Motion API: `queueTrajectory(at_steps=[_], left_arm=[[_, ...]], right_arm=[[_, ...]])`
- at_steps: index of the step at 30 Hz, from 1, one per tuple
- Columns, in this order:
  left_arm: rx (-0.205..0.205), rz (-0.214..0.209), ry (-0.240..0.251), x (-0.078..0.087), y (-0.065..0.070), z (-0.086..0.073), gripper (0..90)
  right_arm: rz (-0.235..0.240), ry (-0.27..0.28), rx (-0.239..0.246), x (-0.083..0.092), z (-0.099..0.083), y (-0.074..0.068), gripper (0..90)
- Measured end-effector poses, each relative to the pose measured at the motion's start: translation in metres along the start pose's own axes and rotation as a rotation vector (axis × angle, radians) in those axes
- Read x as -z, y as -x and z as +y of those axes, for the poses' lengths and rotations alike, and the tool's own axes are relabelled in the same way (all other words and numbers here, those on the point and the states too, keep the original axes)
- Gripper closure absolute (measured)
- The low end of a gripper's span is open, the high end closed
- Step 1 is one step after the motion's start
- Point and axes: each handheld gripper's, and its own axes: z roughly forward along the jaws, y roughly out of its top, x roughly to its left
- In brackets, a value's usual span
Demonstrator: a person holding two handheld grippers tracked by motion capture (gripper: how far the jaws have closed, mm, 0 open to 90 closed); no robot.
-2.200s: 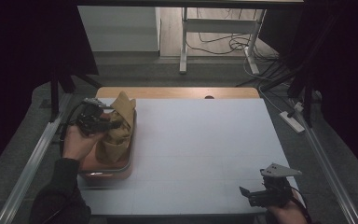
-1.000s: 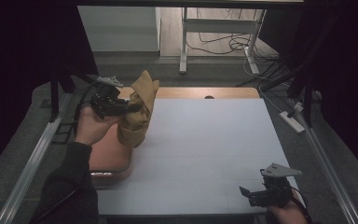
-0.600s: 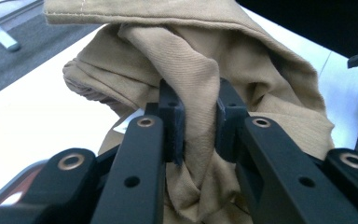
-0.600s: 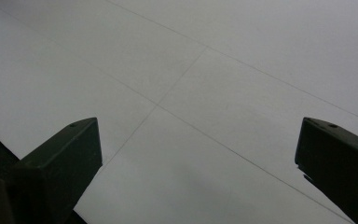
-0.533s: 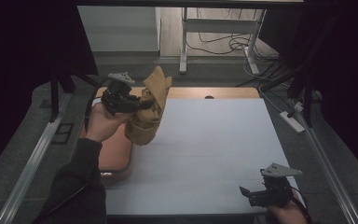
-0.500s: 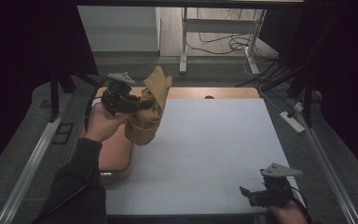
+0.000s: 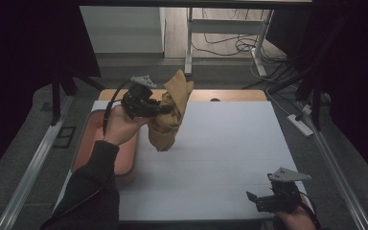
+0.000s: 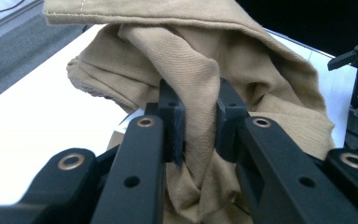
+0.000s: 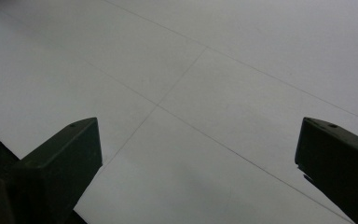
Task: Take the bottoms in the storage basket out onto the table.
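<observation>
A tan cloth [image 7: 170, 115] hangs bunched in the air over the table's left half, its lower end just above the white top. My left gripper [image 7: 165, 109] is shut on its middle, held up by a hand. In the left gripper view the two black pads pinch a thick fold of the tan cloth [image 8: 200, 84], and the left gripper [image 8: 199, 122] has fabric spilling above and below it. My right gripper [image 7: 255, 200] rests near the table's front right corner, jaws wide open over bare tabletop [image 9: 205, 93], nothing between them; the right gripper [image 9: 198, 154] points across the white surface.
An orange-red tray [image 7: 88, 143] lies along the table's left edge, under the left forearm. The white table [image 7: 220, 143] stretches to the right. Metal rails run along both sides, and a power strip [image 7: 299, 122] lies on the floor at right.
The left hand has lifted the cloth out of the tray and carried it up and to the right, over the table. The right gripper has stayed in place.
</observation>
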Motion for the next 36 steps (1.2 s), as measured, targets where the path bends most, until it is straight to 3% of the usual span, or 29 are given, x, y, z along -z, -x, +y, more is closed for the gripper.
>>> queueTrajectory(at_steps=[16, 36], left_arm=[[-0.029, -0.006, -0.069, -0.048, 0.010, 0.000, 76.0], [-0.016, -0.045, -0.110, -0.104, 0.018, -0.015, 75.6]], right_arm=[[0.002, 0.003, -0.003, 0.000, 0.000, 0.000, 0.8], [0.005, 0.003, -0.001, 0.000, 0.000, 0.000, 0.8]])
